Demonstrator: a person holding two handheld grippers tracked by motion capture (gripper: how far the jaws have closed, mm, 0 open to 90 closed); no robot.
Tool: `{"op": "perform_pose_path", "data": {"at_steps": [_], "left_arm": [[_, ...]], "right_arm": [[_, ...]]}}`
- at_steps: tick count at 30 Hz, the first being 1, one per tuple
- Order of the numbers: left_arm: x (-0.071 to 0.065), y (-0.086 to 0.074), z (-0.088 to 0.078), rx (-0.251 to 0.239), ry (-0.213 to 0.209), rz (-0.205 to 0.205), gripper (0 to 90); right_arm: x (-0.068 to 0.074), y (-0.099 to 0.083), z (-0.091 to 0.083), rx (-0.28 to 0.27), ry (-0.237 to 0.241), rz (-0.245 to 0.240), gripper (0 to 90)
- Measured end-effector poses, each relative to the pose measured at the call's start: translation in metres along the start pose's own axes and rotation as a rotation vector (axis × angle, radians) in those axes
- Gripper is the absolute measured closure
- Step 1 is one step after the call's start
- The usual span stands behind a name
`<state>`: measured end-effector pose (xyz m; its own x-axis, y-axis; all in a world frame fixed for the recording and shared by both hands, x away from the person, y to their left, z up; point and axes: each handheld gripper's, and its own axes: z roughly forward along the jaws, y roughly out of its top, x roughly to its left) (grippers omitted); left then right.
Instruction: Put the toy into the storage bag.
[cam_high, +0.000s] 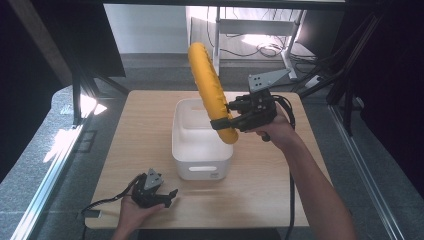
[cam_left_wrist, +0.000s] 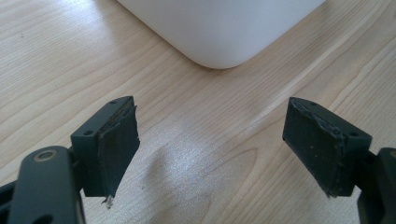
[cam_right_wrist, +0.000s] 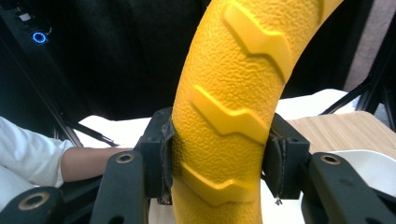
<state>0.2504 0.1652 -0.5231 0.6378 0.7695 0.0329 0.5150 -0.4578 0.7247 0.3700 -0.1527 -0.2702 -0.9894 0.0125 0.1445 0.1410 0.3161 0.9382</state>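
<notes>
the right gripper (cam_high: 223, 122) clamps the yellow tube (cam_high: 209, 85) near its lower end, upright over the white bin (cam_high: 200, 167), probably to lower it in; the left gripper (cam_high: 170, 196) rests spread apart, empty.

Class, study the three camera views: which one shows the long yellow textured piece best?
The high view: the yellow piece appears whole, raised over the white bin, gripped near its lower end by the right tool. The right gripper view gives a close-up of its ridged middle. The left gripper view faces the table and bin.
</notes>
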Motion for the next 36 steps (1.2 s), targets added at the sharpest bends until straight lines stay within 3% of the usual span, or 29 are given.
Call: {"op": "perform_pose_path", "data": {"at_steps": [12, 36], "left_arm": [[-0.001, 0.000, 0.000, -0.003, 0.000, -0.006, 18.6], [-0.002, -0.001, 0.002, -0.009, 0.000, -0.005, 18.6]], "right_arm": [[-0.002, -0.004, 0.016, 0.030, 0.038, 0.008, 50.7], [-0.018, -0.031, 0.039, 0.098, 0.080, 0.061, 50.6]]}}
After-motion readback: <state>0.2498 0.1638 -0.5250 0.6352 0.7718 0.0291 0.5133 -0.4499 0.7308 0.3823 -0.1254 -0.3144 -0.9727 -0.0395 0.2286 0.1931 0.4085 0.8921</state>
